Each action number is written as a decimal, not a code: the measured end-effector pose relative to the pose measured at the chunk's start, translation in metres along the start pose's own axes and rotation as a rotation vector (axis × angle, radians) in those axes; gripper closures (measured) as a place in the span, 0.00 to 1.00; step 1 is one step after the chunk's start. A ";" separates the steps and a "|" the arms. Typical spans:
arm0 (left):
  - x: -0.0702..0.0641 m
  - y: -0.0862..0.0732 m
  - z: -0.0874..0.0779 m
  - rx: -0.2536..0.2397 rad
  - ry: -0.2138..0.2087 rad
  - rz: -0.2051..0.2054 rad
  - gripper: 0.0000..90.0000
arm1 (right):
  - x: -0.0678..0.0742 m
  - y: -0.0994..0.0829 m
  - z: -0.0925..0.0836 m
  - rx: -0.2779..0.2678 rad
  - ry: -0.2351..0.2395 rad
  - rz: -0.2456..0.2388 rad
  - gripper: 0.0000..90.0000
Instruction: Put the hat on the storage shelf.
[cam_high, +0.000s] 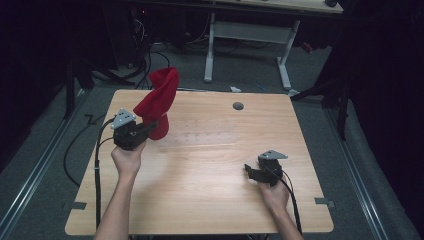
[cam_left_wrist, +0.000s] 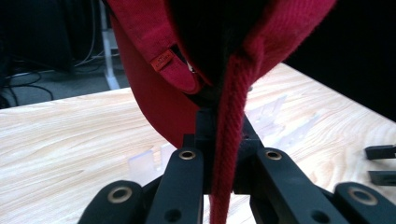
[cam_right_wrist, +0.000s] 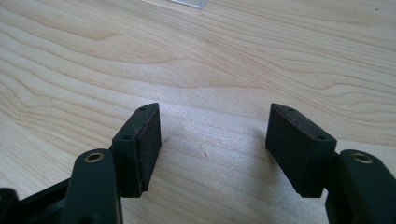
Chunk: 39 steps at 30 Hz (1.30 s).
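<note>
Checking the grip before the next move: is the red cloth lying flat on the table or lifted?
Lifted. The left gripper is shut on the red cloth, which stands bunched above the table, not spread.

**What Things Are Made Of**

The table (cam_high: 210, 195) is pale wood, smooth, with wavy grain. The red cap (cam_left_wrist: 243, 70) is soft woven cloth with ribbed lines. The gripper pads (cam_right_wrist: 299, 149) look black, dull and a bit rough.

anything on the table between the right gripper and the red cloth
Nothing solid: in the high view, bare wood runs from the right gripper to the red cloth, save faint clear strips.
</note>
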<state>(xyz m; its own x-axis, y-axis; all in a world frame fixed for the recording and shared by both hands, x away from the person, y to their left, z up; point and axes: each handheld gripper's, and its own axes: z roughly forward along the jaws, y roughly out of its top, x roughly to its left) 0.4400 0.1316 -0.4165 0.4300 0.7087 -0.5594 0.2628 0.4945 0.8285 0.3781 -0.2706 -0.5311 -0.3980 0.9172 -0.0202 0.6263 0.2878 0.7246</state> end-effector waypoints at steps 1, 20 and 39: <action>0.001 -0.001 0.001 0.000 0.004 0.003 0.94 | 0.000 0.000 0.000 0.000 0.000 0.000 0.40; 0.011 -0.012 0.015 0.004 0.063 0.051 0.94 | 0.000 0.000 0.000 0.001 0.002 -0.002 0.39; 0.019 -0.031 0.017 -0.012 0.085 0.021 0.94 | 0.001 0.000 0.000 0.003 0.005 -0.001 0.39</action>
<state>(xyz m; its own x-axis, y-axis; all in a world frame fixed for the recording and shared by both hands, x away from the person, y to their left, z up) 0.4545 0.1206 -0.4525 0.3599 0.7589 -0.5427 0.2436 0.4850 0.8399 0.3775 -0.2700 -0.5310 -0.4022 0.9154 -0.0179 0.6277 0.2900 0.7224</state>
